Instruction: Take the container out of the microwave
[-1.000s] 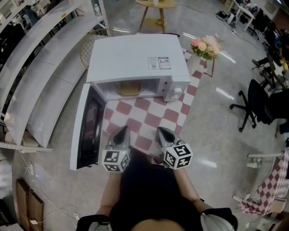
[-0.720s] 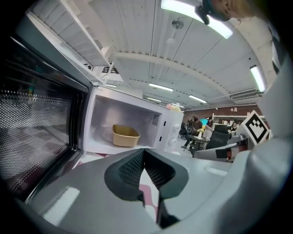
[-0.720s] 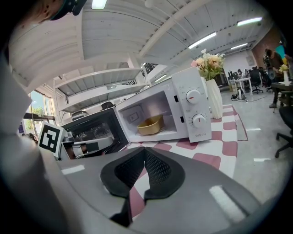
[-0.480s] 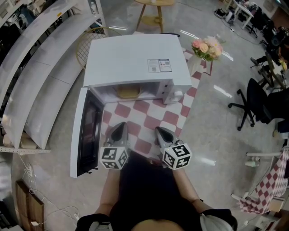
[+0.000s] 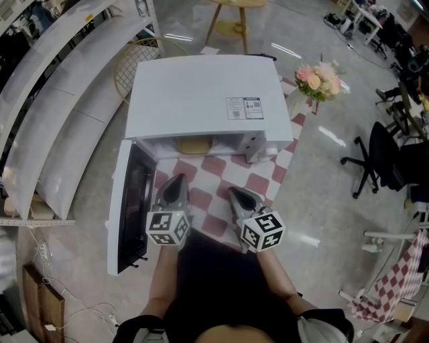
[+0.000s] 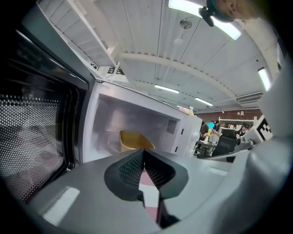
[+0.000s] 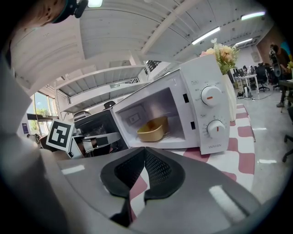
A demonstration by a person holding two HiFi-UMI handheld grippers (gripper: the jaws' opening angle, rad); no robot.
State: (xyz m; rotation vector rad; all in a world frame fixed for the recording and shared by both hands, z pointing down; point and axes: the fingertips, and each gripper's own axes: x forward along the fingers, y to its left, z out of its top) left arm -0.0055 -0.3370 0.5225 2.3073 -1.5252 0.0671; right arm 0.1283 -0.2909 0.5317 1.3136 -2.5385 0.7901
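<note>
Yellow container (image 7: pixel 152 129) sits upright, open side up, on the floor of the microwave (image 5: pixel 201 94) cavity. In the head view its longer side (image 5: pixel 195 145) runs across the width of the cavity, parallel to the front opening. It is set back from the front edge, toward the left-middle of the cavity. Whether anything is in it cannot be made out.

Microwave is white and its door (image 5: pixel 131 197) is swung fully open on the left-hand hinge. Two dials (image 7: pixel 210 98) sit on the right front panel.

Microwave stands on a tabletop covered with a red-and-white checked cloth (image 5: pixel 221 181). A vase of pink flowers (image 5: pixel 320 79) is at the right rear corner of the cloth, beside the microwave. The room has a pale glossy floor (image 5: pixel 315 201), white shelves (image 5: pixel 60 100) along the left, a wooden stool (image 5: pixel 231 13) behind the microwave and an office chair (image 5: pixel 382 151) at right.

Left gripper (image 5: pixel 175 179) is over the cloth just beside the open door. Its jaws are closed together with nothing between them, aimed at the cavity and well short of the container. Right gripper (image 5: pixel 232 193) is beside it over the cloth, jaws also closed on nothing, facing the microwave front.
</note>
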